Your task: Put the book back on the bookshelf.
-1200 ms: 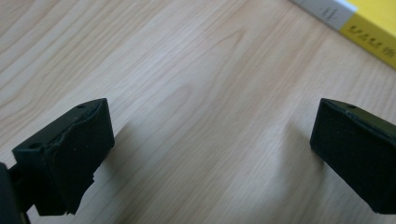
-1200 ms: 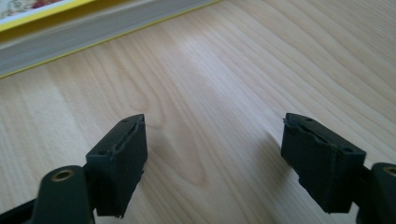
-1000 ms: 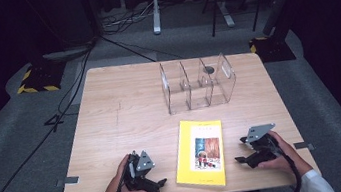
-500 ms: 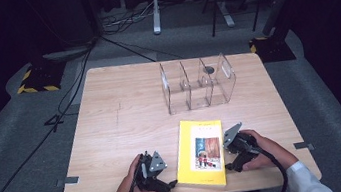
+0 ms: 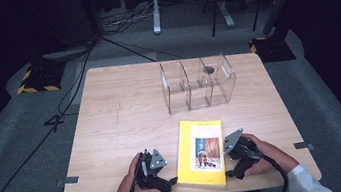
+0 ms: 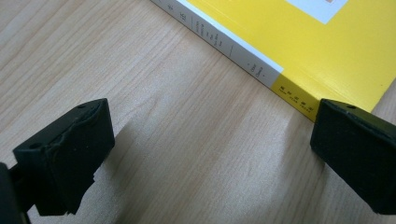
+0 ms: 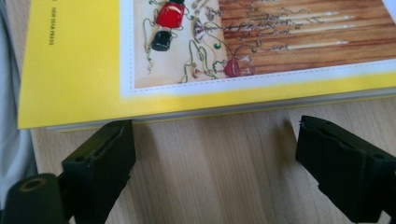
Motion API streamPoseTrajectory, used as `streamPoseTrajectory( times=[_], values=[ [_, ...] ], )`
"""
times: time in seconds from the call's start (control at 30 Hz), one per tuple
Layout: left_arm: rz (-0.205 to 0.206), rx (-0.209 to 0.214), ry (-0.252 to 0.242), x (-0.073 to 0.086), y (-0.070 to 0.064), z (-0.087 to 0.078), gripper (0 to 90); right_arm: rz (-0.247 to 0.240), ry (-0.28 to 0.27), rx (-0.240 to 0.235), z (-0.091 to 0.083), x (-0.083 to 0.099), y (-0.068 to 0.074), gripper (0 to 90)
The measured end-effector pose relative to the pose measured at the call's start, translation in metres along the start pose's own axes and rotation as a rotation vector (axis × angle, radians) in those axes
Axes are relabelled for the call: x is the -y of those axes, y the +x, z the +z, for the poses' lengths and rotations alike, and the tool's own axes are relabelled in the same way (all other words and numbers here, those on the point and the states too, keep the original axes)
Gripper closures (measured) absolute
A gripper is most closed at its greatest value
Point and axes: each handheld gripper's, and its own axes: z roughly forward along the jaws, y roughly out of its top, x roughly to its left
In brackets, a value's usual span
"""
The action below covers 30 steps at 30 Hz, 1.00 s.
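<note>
Two grippers down at near edge of surface point(image 5: 113, 134), left gripper point(image 5: 156, 171) and right gripper point(image 5: 232, 155), jaws of both spread wide on bare wood, clasping nothing. One yellow book point(image 5: 200, 152) lying flat between them, ungripped, spine toward left jaws, page edge toward right. Nothing lifted yet; grasp and any placing judged still ahead. Farther off, one clear divider rack point(image 5: 197, 84) with three slots, standing empty.

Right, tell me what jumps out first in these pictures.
The bright yellow book lies flat at the near edge of the wooden table, flanked by the left gripper and the right gripper, both with jaws open beside its edges. Farther back stands a clear acrylic rack with upright dividers.
</note>
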Motion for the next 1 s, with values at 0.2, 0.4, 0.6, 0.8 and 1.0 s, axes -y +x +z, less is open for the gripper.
streamPoseTrajectory(
  times=[0.2,0.4,0.6,0.8,1.0],
  values=[
    [0.008,0.005,-0.001,0.001,0.0,-0.001,0.6,0.003,-0.099,-0.007,-0.001,0.009,0.004,20.6],
    [0.022,0.017,0.0,0.003,0.0,-0.003,0.6,0.022,-0.18,-0.05,-0.005,0.015,0.0,23.7],
    [0.021,0.016,-0.004,0.004,0.0,-0.003,0.6,0.039,-0.254,-0.076,-0.012,0.017,-0.001,26.5],
    [0.023,0.016,0.0,0.005,-0.001,-0.004,0.6,0.051,-0.297,-0.086,-0.015,0.016,0.0,29.0],
    [0.034,0.05,-0.005,0.005,-0.007,-0.012,16.2,0.042,-0.321,-0.091,-0.018,0.013,0.003,30.2]
  ],
)
